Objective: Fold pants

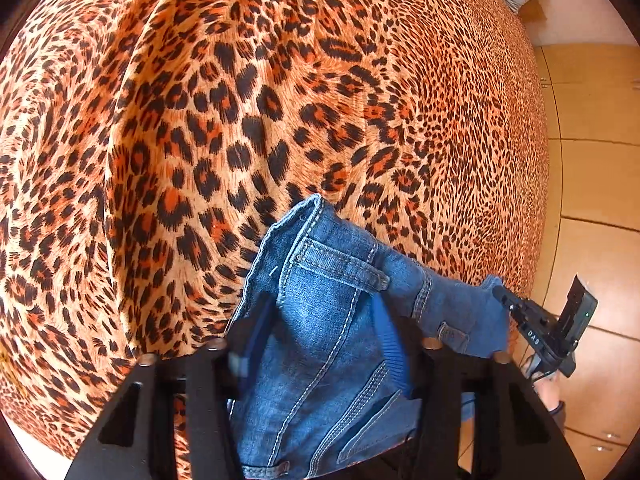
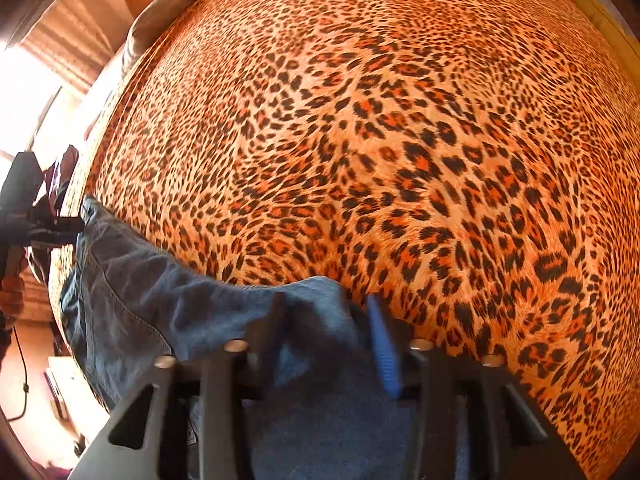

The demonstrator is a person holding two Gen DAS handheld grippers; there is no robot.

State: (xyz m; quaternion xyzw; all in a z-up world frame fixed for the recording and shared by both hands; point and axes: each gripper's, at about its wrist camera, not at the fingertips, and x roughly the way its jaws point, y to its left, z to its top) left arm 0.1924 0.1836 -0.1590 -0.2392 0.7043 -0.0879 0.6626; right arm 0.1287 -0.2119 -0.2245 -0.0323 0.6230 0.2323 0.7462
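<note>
Left wrist view: looks forward and down along its own fingers, close over the leopard-print bedspread, wooden floor at right. Right wrist view: same downward tilt, window at left. Both share the bedspread and blue denim pants (each also catches the opposite gripper at frame edge).

pants: blue denim, pale stitching | bedspread: orange-tan, black leopard spots | floor: tan

The jeans are matt blue denim with pale raised stitching. The leopard-print bedspread is smooth, lightly creased cloth. Both tongs are matt black plastic with ribbed blue pads.
</note>
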